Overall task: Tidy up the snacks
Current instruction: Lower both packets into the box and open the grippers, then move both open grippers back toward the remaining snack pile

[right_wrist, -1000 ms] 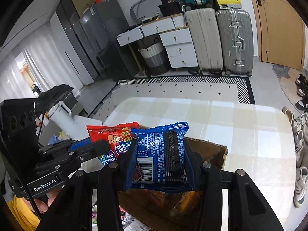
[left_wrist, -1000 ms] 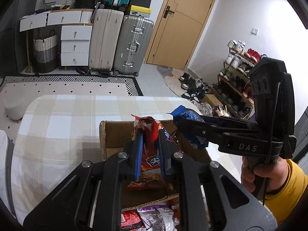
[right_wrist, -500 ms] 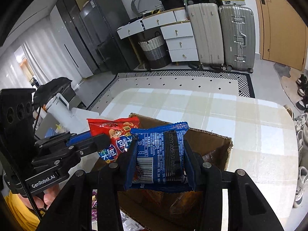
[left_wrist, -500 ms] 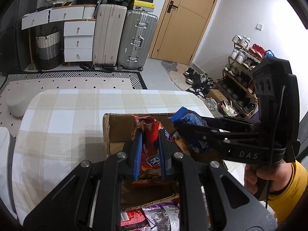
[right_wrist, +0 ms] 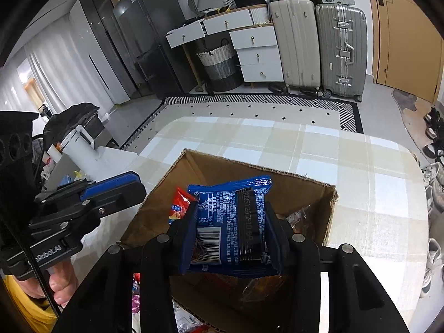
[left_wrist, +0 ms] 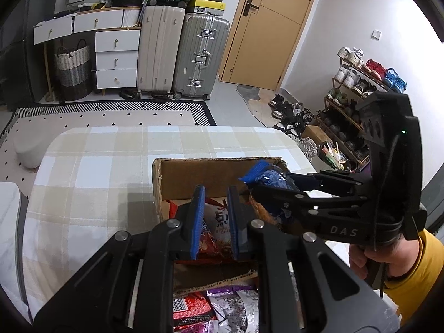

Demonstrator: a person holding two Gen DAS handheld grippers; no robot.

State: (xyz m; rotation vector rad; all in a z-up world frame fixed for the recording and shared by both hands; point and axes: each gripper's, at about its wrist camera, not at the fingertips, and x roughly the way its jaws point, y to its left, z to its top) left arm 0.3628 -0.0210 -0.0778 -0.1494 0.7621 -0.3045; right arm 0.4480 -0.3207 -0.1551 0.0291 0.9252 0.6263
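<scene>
An open cardboard box [left_wrist: 177, 176] [right_wrist: 302, 188] stands on the checked table. A red snack bag [left_wrist: 217, 223] [right_wrist: 177, 208] lies loose inside it by the left wall. My left gripper [left_wrist: 215, 191] [right_wrist: 116, 184] is open and empty just above that bag. My right gripper [right_wrist: 230, 216] [left_wrist: 266, 183] is shut on a blue snack packet [right_wrist: 233, 222] [left_wrist: 266, 176] and holds it over the box's right part. Other brown wrappers lie at the box bottom.
Loose red and purple snack packets [left_wrist: 222, 308] lie on the table in front of the box. The checked tablecloth [left_wrist: 97, 172] stretches left and behind. A white chair edge [left_wrist: 8, 222] is at the left. Suitcases, drawers and a shoe rack stand beyond.
My left gripper let go of the red bag, which dropped into the box, and its jaws opened. My right gripper lowered the blue packet toward the box.
</scene>
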